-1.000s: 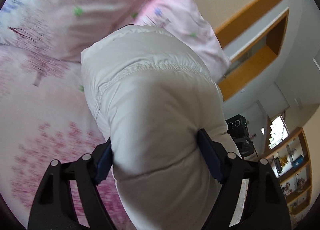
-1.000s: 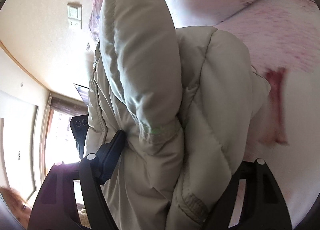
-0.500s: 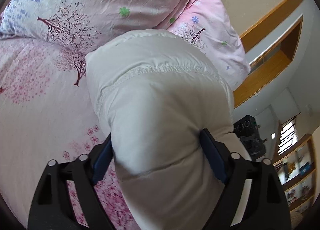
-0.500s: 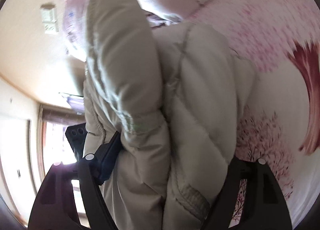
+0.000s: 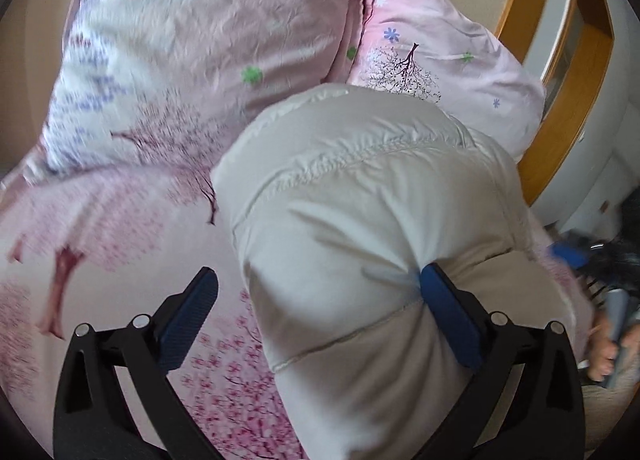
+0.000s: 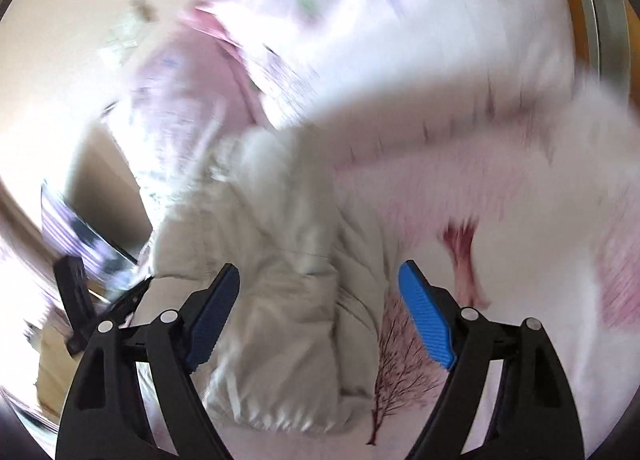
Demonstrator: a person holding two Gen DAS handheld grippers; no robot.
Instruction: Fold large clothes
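Observation:
A puffy off-white jacket (image 5: 380, 240) lies bundled on the pink blossom-print bed sheet (image 5: 100, 300). My left gripper (image 5: 320, 274) straddles its near end with the jaws opening. The left pad stands clear over the sheet, while the right pad (image 5: 444, 312) still dents the fabric. In the blurred right wrist view the jacket (image 6: 288, 260) lies folded on the sheet (image 6: 520, 300), below and beyond my right gripper (image 6: 319, 270). Those jaws are opening too, and the pads touch nothing.
Two pink floral pillows (image 5: 200, 40) (image 5: 440, 60) lean at the head of the bed behind the jacket. A wood-framed wall niche (image 5: 568, 108) lies to the right. A person's hand (image 5: 604, 356) grips a grey handle at the right edge. A dark stand (image 6: 72, 292) is at the left.
Both grippers have let go of the jacket. The left jaws spread and the left pad came off it. The right gripper drew back and up, so the jacket now lies below it.

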